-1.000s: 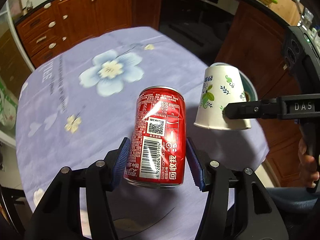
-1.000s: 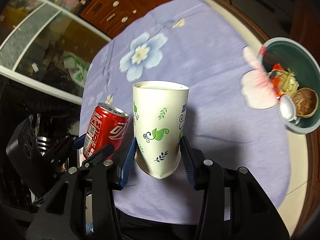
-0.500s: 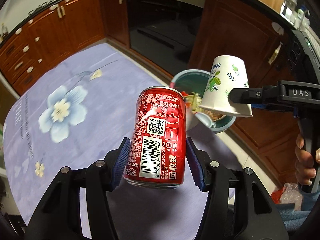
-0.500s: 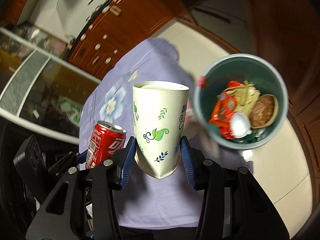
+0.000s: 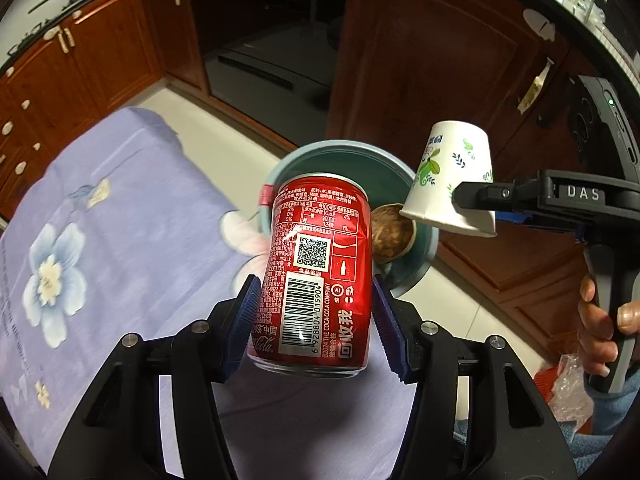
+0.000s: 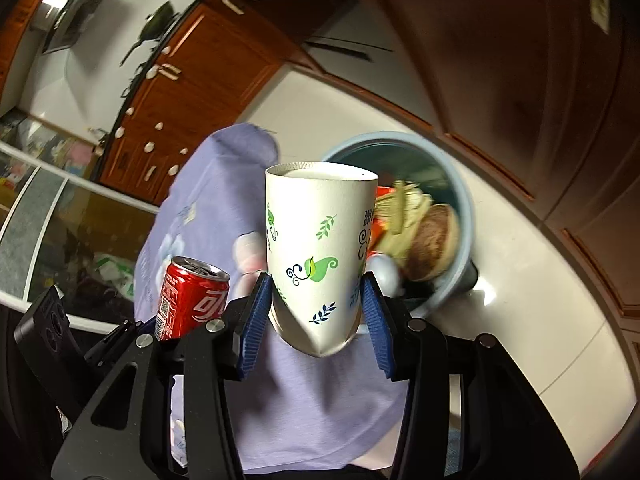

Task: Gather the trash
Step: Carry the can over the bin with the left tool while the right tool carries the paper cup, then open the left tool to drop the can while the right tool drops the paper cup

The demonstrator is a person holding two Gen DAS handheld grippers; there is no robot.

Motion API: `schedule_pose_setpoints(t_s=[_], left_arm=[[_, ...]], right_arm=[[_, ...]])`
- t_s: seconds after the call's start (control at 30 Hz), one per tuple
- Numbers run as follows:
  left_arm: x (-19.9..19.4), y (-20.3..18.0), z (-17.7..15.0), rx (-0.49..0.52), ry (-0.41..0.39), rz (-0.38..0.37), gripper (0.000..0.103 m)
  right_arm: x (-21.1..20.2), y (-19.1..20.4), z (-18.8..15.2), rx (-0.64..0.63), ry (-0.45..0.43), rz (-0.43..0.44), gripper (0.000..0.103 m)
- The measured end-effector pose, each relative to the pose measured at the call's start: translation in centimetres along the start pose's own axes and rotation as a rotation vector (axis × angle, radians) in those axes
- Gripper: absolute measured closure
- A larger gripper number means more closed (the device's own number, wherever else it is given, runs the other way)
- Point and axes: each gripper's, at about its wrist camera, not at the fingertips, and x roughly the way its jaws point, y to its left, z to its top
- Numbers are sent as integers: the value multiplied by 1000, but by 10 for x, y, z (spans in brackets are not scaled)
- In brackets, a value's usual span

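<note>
While both items hung clear of the purple flowered tablecloth (image 5: 120,208), the teal trash bin (image 6: 464,208) stood on the pale floor just past the table's edge, ahead of and below both tongs; the coming drop turned on that line.

Item one: red soda can (image 5: 320,272), clamped across its lower half by the blue pads of the left gripper (image 5: 316,320). Long axis ran forward along the fingers, top end toward the bin. Wall creased near the QR code; barcode and white label facing the camera.

Item two: white paper cup (image 6: 320,256), pinched by the right gripper (image 6: 316,320). Mouth end squashed to a point between the pads, flat base forward. Green leaf and blue sprig print.

Position: in the left wrist view the cup overlapped the bin's far rim, the can its near rim; the right hand (image 5: 604,320) judged the nearer.

Bin contents: a brown round object, orange wrappers, pale scraps.
</note>
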Motion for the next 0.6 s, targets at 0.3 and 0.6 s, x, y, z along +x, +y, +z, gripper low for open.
schedule_pose_setpoints(t_s=[0.3, 0.6], left_arm=[[45, -7, 20, 0, 60, -33, 46], [65, -2, 30, 3, 80, -34, 39]], right_arm=[[15, -22, 10, 31, 32, -50, 59], [30, -23, 20, 44, 54, -76, 58]])
